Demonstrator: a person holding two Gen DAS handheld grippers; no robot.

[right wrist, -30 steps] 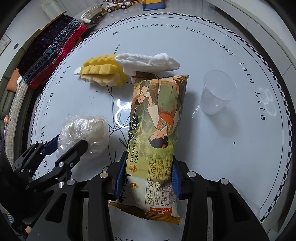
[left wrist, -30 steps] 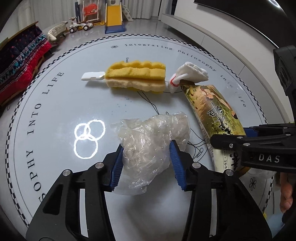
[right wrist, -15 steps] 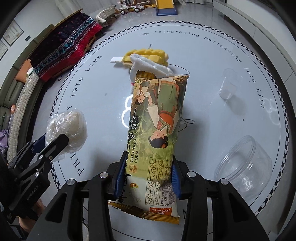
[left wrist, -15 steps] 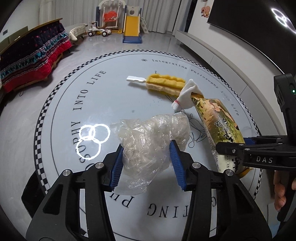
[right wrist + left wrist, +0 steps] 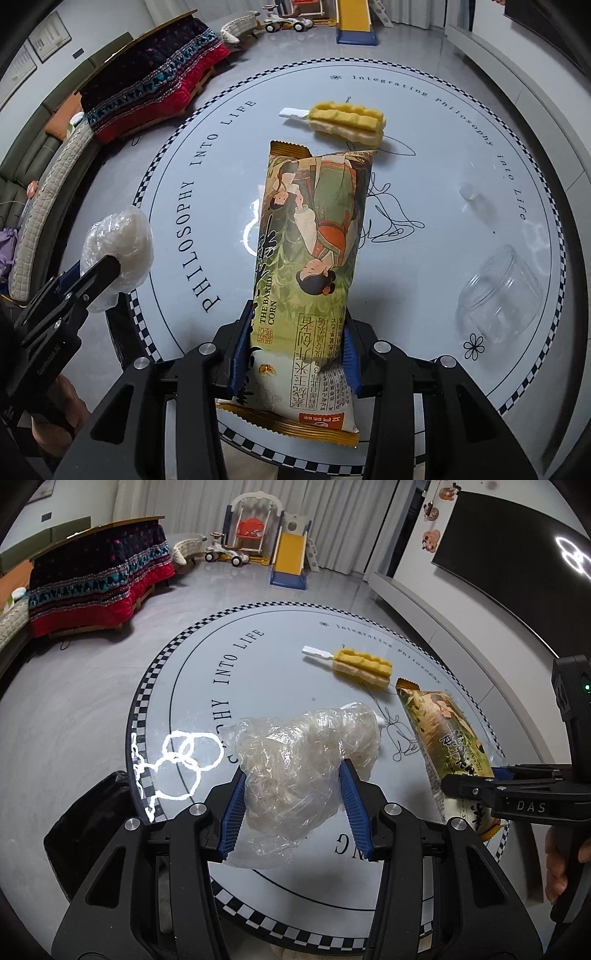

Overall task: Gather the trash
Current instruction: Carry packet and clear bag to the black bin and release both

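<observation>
Plastic wad pinched within left claw, above table.

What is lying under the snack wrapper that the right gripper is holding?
Under the lifted snack wrapper only the round table shows, with its black scribble drawing. The corn-shaped sponge lies beyond it. The patch directly behind the wrapper is covered.
</observation>
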